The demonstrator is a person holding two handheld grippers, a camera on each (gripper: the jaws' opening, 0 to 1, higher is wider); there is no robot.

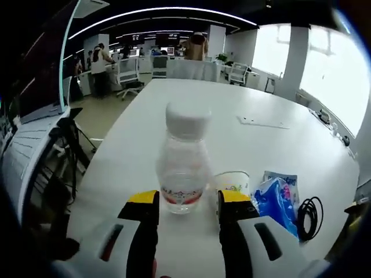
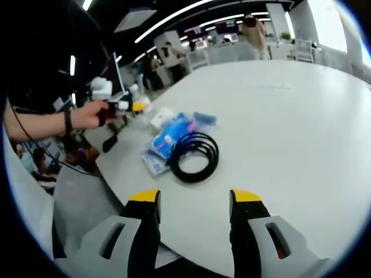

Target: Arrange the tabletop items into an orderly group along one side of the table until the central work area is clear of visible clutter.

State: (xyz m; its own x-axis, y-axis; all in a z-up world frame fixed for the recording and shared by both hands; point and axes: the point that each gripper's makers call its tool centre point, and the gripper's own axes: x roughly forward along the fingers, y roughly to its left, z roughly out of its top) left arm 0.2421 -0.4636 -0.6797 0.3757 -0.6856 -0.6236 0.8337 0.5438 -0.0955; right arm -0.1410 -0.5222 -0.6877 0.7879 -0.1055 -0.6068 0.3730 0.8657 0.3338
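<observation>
A clear water bottle [image 1: 183, 156] with a white cap stands upright on the white table [image 1: 232, 133], just ahead of and between the yellow tips of my left gripper [image 1: 189, 198]. Its jaws stand wide apart, with a gap on the bottle's right side. Right of the bottle are a clear plastic cup [image 1: 232, 180], a blue packet [image 1: 278, 198] and a black cable coil [image 1: 310, 217]. In the right gripper view, my right gripper [image 2: 195, 198] hangs open over bare table, short of the cable coil [image 2: 194, 155] and blue packets [image 2: 170, 138]. A hand holds the left gripper [image 2: 128, 106] beyond them.
A flat sheet of paper [image 1: 264, 121] lies further out on the table. A small white box [image 2: 160, 119] sits by the packets near the table's curved edge [image 2: 116, 174]. Office chairs [image 1: 128, 75], desks and people stand in the background.
</observation>
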